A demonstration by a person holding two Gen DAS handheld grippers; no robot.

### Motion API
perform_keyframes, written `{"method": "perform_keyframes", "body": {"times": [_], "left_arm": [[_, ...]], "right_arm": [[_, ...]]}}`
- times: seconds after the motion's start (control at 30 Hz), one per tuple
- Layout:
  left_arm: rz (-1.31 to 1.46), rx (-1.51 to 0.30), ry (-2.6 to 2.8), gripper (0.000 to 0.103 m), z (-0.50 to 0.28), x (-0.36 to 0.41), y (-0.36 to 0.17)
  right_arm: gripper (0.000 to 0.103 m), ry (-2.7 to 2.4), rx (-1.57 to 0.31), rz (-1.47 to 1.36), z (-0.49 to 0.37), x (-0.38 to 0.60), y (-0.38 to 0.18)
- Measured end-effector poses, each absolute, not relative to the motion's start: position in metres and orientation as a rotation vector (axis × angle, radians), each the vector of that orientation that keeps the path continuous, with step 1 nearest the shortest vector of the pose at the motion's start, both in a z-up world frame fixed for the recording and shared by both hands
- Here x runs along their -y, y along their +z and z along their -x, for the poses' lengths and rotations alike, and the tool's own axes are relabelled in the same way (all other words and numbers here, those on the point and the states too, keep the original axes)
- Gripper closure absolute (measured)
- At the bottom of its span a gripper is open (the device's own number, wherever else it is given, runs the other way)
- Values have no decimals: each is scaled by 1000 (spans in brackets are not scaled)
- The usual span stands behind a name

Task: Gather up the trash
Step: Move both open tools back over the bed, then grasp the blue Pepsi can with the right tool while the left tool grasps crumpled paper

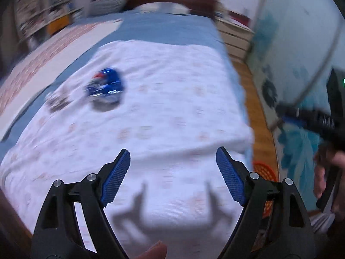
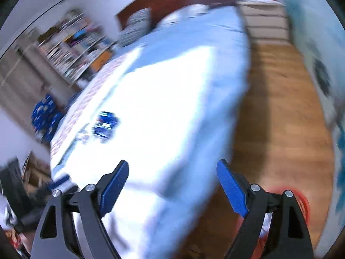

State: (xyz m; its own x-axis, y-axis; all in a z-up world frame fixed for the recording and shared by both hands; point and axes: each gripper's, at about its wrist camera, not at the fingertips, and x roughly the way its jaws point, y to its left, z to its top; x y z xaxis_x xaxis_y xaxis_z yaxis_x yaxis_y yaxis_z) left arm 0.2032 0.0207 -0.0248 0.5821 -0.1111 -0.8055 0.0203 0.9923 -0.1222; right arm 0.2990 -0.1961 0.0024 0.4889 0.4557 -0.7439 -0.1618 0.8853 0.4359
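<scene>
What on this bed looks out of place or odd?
A crumpled blue wrapper lies on the white blanket, with a smaller dark scrap beside it; both look like litter. Both views are blurred, so details are unclear. The left gripper and right gripper are open and empty.

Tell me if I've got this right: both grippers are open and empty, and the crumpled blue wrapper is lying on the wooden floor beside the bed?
Not quite. The blue wrapper lies on the white bedspread on top of the bed, not on the floor, as the left wrist view shows. The rest holds: the left gripper and the right gripper are both open and empty.
</scene>
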Motion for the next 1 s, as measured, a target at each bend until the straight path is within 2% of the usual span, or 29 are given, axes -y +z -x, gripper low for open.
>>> {"method": "perform_keyframes", "body": {"times": [0.1, 0.17, 0.33, 0.57, 0.87, 0.9, 0.93, 1.0], "left_arm": [[200, -953, 1, 21, -195, -73, -24], [270, -961, 49, 20, -193, -109, -26], [394, -945, 170, 20, -189, -170, -28], [450, -933, 184, 20, -190, -207, -29], [458, -981, 188, 20, -195, -215, -40], [447, -980, 183, 20, -195, -212, -39], [436, -977, 183, 20, -194, -209, -38], [424, -984, 181, 20, -195, -205, -37]], "right_arm": [[9, 499, -1004, -319, -358, 109, 21], [8, 536, -1024, -303, -386, 60, 19], [8, 495, -1166, -267, -444, -42, -34], [7, 395, -1280, -379, -472, -84, -110], [6, 455, -1241, -34, -464, -150, -115], [7, 478, -1234, 6, -462, -159, -112], [13, 507, -1221, 47, -457, -167, -109], [30, 556, -1193, 82, -449, -177, -105]]}}
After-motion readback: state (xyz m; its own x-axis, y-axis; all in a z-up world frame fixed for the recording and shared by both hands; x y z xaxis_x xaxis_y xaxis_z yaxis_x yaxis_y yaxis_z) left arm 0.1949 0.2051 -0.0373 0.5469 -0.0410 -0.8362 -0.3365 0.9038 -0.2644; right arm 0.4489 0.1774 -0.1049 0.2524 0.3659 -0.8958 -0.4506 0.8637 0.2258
